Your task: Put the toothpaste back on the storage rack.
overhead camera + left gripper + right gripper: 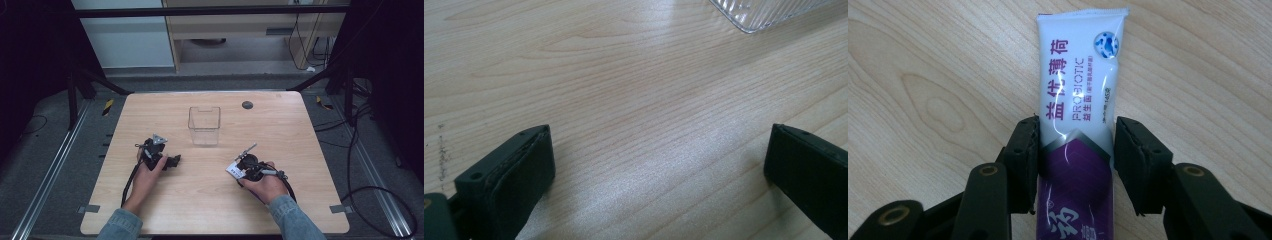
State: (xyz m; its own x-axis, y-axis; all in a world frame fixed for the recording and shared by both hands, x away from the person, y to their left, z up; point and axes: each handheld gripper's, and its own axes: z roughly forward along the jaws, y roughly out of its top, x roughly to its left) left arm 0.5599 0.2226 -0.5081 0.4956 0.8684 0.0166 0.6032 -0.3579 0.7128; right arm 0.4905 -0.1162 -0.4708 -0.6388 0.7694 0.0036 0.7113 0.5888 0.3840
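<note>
A white and purple toothpaste tube (pixel 1075 110) lies flat on the wooden table (pixel 210 200), its crimped white end pointing away from me. My right gripper (pixel 1075 160) straddles the tube's purple part: the left pad touches its edge, the right pad stands a sliver off, and the tube looks unsqueezed. From above, the tube (pixel 233 170) shows as a white patch at the tip of the right gripper (pixel 241 168), front right. My left gripper (pixel 659 165) is open wide over bare wood, and from above the left gripper (pixel 172 161) lies front left, held low.
A clear plastic box (pixel 204 125) stands upright at the table's middle, behind both grippers; its ribbed corner (pixel 764 12) shows at the top of the left gripper view. A small dark round disc (pixel 247 105) sits near the far edge. Cables trail from both grippers.
</note>
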